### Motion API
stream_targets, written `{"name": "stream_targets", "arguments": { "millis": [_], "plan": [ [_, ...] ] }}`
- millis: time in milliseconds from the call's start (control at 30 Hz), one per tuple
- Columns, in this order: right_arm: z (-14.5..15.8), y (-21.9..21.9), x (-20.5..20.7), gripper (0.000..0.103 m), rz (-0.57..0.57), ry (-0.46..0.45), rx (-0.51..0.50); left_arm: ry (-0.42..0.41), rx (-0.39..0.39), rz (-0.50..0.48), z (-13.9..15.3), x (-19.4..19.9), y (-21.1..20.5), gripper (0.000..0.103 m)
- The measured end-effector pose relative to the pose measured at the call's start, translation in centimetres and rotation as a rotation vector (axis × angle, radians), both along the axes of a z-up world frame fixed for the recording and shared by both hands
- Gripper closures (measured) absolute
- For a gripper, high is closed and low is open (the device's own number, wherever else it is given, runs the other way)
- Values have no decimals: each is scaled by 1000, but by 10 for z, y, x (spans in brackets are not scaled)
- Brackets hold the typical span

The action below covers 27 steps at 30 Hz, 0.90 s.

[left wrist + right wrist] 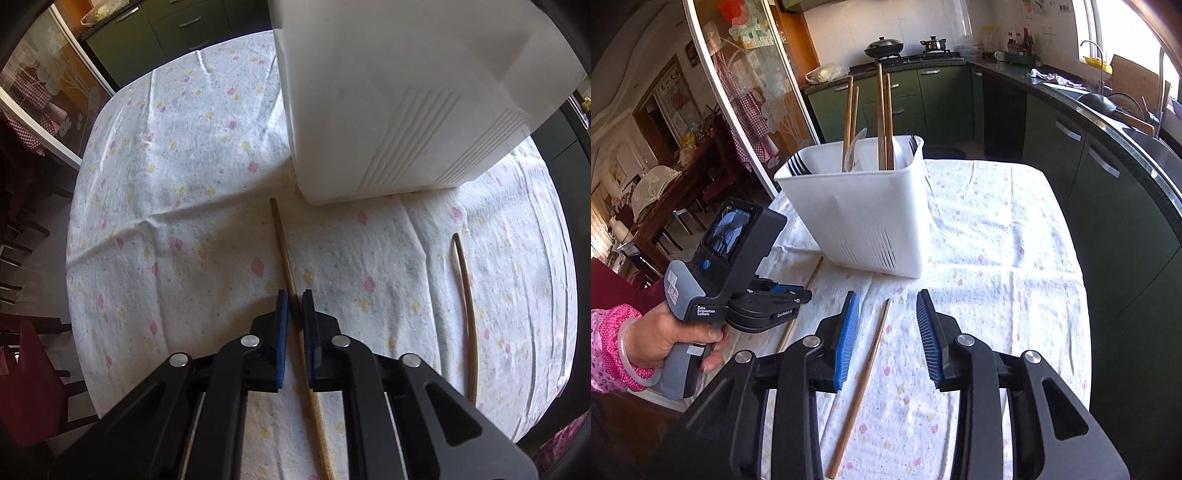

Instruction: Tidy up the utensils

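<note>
A white utensil holder [864, 218] stands on the floral tablecloth and holds several wooden chopsticks [882, 118] upright; it also shows in the left wrist view [399, 99]. My left gripper [294, 301] straddles a wooden chopstick [282, 243] lying on the cloth, its blue pads [282, 306] close on both sides with a narrow gap. A second chopstick [466, 295] lies to its right. In the right wrist view that second chopstick [864, 373] lies between and below my open right gripper [888, 299]. The left gripper [775, 302] is at the left, over the first chopstick [812, 275].
The table [1015, 240] is covered with a white flowered cloth [177, 184]. Green kitchen cabinets [1108, 184] run along the right and back, with pots on a stove [886, 48]. A glass sliding door [746, 92] and a dining area stand to the left.
</note>
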State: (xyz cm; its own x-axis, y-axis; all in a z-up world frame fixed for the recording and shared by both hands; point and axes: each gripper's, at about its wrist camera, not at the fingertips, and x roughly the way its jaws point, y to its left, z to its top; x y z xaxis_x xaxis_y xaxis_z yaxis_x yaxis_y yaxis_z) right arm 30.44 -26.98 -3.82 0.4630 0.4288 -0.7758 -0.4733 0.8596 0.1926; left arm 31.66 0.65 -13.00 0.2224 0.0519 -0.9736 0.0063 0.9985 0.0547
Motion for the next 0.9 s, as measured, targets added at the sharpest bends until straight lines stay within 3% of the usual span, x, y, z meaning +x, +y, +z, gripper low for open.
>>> {"name": "stream_targets", "arguments": {
  "millis": [133,367,600,700,767,900],
  "plan": [
    [-31,17,6,70,16,82,-60,-6,-26,11,0,-1,6,97],
    [-94,44,29,70,17,210,-158,-77,-64,7,31,-22,21,97],
    [-108,74,28,68,16,175,-258,-130,-104,1,57,-44,36,97],
    [-110,81,25,78,16,161,-285,-153,-107,-8,65,-51,38,97],
    [-109,82,27,94,13,177,-276,-175,-101,-15,68,-52,40,97],
    [-107,78,28,97,13,198,-237,-209,-107,-36,79,-59,38,98]
  ]
}}
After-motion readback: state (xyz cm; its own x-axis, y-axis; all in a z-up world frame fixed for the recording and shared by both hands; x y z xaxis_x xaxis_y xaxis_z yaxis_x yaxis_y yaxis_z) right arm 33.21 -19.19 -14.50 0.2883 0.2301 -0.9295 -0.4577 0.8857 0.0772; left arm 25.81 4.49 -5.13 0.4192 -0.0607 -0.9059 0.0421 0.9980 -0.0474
